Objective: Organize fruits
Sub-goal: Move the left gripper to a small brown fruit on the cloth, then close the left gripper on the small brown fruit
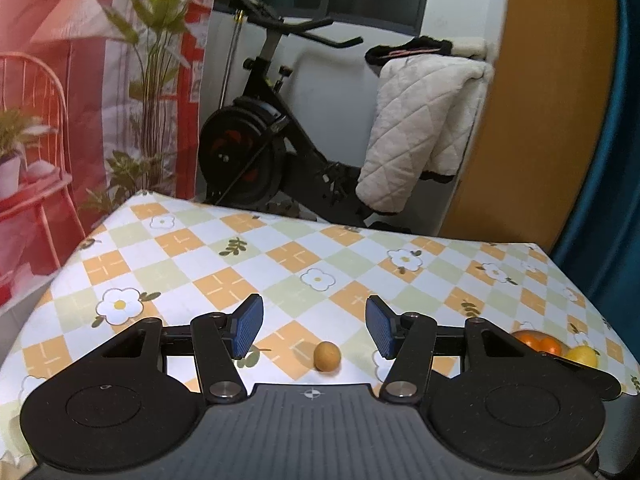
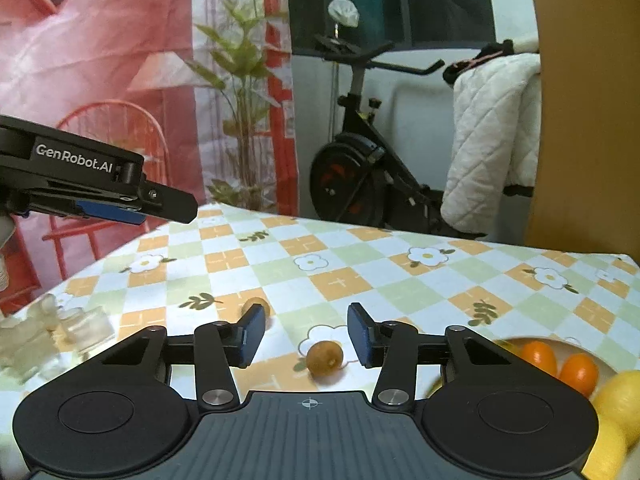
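Fruit: in the left wrist view a small brown fruit [image 1: 327, 355] lies loose on the surface [image 1: 280, 256], below the open, empty left gripper [image 1: 315, 327]. Right wrist view: the right gripper [image 2: 306, 334] stands open around another brown fruit [image 2: 324, 358], not pinching; next it likely must close and carry it to the bowl [image 2: 520, 342] of oranges [image 2: 560, 364].

Small round tan-brown fruit [image 2: 324, 358] w/ a dark speck on its skin lies loose on the checked flowered tablecloth [image 2: 360, 276]. A 2nd similar brown fruit [image 2: 256, 303] sits just left/behind it, partly hidden. Right: shallow plate [image 2: 560, 346] w/ two oval orange fruits [image 2: 560, 362] & yellow fruits [image 2: 618, 392], prob. lemons.
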Demonstrator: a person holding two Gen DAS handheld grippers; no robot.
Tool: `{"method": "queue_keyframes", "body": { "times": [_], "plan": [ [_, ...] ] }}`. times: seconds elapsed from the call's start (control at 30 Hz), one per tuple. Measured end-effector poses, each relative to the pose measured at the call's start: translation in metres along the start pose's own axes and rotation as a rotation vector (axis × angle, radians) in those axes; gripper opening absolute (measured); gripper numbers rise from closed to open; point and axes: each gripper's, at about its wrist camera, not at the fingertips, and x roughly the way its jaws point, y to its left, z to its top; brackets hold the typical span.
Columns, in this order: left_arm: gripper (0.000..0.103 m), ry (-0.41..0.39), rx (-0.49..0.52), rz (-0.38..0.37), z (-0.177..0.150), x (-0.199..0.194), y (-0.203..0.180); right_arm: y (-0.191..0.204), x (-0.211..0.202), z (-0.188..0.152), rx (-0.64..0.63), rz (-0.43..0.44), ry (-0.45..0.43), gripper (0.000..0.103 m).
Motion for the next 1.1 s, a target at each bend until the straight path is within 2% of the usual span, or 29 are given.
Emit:
{"method": "queue_keyframes", "body": {
  "times": [0.27, 0.47, 0.63, 1.1],
  "plan": [
    [0.059, 0.045, -0.005, 0.000, -0.008, 0.024, 0.004, -0.002, 0.038, -0.013, 0.040, -0.091, 0.084, 0.033],
    [0.059, 0.070, 0.000, -0.002, -0.013, 0.033, 0.005, -0.006, 0.049, -0.019, 0.069, -0.086, 0.124, 0.033],
    [0.058, 0.092, 0.026, -0.010, -0.018, 0.039, 0.004, -0.008, 0.052, -0.022, 0.079, -0.070, 0.150, 0.025],
    [0.051, 0.141, 0.053, -0.031, -0.028, 0.069, -0.004, -0.016, 0.043, -0.026, 0.119, -0.069, 0.132, 0.024]
  ]
}}
